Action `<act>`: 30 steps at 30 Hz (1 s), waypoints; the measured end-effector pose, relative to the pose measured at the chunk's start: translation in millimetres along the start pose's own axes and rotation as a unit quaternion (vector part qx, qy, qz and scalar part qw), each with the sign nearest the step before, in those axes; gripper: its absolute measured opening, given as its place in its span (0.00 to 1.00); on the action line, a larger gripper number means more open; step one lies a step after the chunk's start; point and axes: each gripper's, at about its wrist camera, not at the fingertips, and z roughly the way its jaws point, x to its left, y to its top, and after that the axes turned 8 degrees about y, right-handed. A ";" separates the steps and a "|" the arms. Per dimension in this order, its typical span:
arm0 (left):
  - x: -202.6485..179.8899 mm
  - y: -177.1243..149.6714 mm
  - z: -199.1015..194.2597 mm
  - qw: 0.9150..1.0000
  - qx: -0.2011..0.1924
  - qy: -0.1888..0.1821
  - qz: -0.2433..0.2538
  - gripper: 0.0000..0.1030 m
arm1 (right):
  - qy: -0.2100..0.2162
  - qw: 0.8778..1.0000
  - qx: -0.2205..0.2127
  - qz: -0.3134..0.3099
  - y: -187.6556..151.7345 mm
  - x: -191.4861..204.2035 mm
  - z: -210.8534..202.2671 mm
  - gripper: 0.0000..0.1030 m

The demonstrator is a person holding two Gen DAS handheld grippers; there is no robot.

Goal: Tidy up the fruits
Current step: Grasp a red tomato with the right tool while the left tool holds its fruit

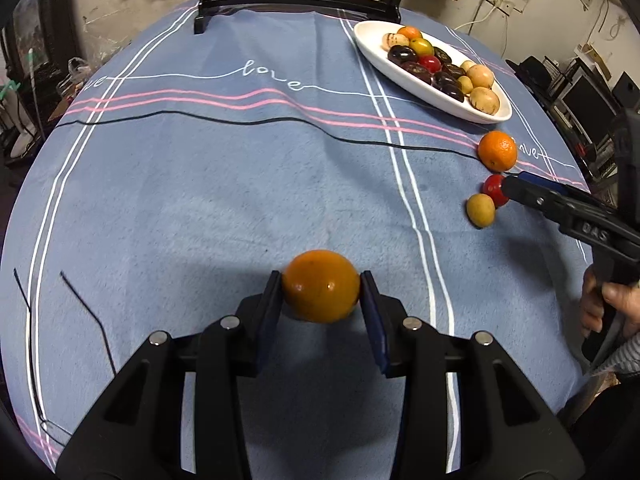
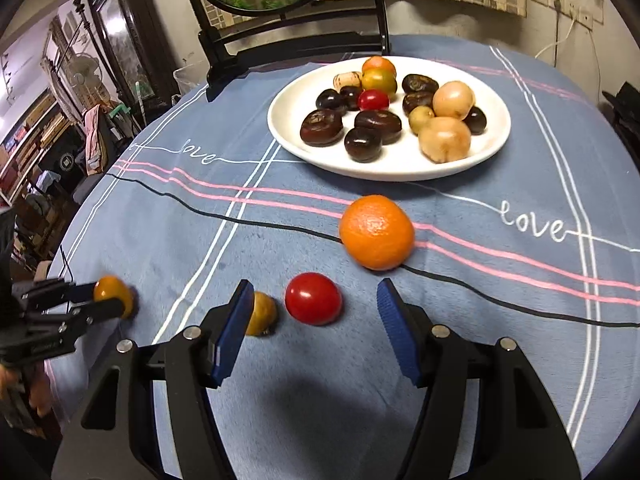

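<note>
The left gripper is pinching a smooth orange-yellow round fruit above the blue striped tablecloth. The right gripper is hanging with jaws spread around a small red round tomato, near a dimpled orange mandarin and the far white oval plate of fruit.

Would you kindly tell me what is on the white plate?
The white plate holds dark glossy fruits, pale tan ones, a red tomato and an orange fruit. Anything beneath them is hidden.
</note>
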 end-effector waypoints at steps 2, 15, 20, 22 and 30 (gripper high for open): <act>1.4 -1.5 -0.9 1.000 0.000 0.000 -0.001 0.38 | 0.005 1.000 0.003 0.006 0.7 -1.5 2.1 0.54; -0.7 2.2 1.4 1.000 0.000 0.002 0.006 0.38 | 0.016 1.000 0.026 0.005 -2.0 -3.7 12.5 0.36; -4.7 3.6 2.1 1.000 0.000 0.013 0.015 0.39 | 0.015 0.999 0.034 0.009 -3.5 -6.4 16.3 0.36; -7.1 4.3 2.3 1.000 -0.001 0.020 0.020 0.39 | 0.014 0.999 0.036 0.007 -3.4 -6.2 17.2 0.36; -14.2 8.1 4.8 0.999 -0.004 0.038 0.038 0.39 | 0.013 0.999 0.039 0.000 -1.8 -3.5 20.0 0.32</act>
